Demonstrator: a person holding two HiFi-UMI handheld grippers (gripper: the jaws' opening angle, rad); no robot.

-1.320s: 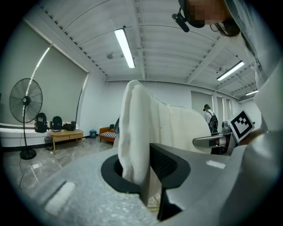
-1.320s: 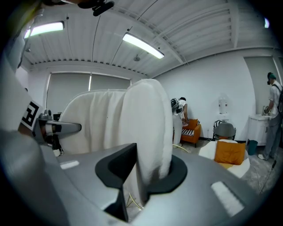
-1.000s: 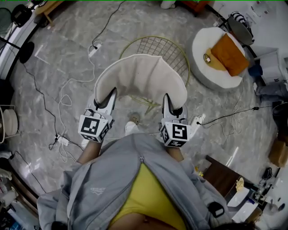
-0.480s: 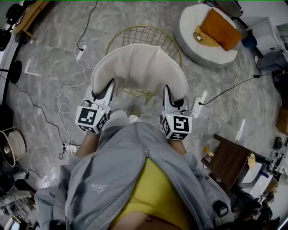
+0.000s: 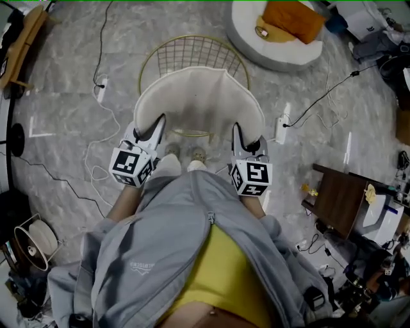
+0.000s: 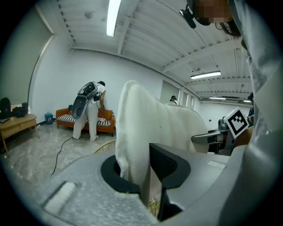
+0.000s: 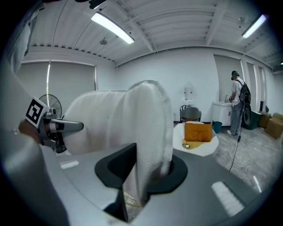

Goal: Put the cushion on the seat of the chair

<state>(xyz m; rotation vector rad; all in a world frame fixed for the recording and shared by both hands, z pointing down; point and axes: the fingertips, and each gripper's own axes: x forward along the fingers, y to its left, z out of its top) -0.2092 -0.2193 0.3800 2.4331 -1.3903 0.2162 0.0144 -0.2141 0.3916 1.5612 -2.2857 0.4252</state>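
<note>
The white fleecy cushion point(image 5: 200, 102) is held up over the gold wire chair point(image 5: 192, 51). Its far edge overlaps the near part of the wire seat, though it does not look to be resting there yet (both gripper views show it standing up between the hands, sagging in the middle). The left gripper point(image 5: 155, 128) pinches the cushion's near left corner, jaws pressed into the pile; the right gripper point(image 5: 238, 133) pinches the near right corner likewise. Picking up and carrying look done. What remains is lowering the cushion flat onto the seat, centring it and letting go. At far right on the marble floor point(image 5: 64, 96) sits a round white pouf point(image 5: 256, 54) bearing an orange pillow point(image 5: 291, 18).
</note>
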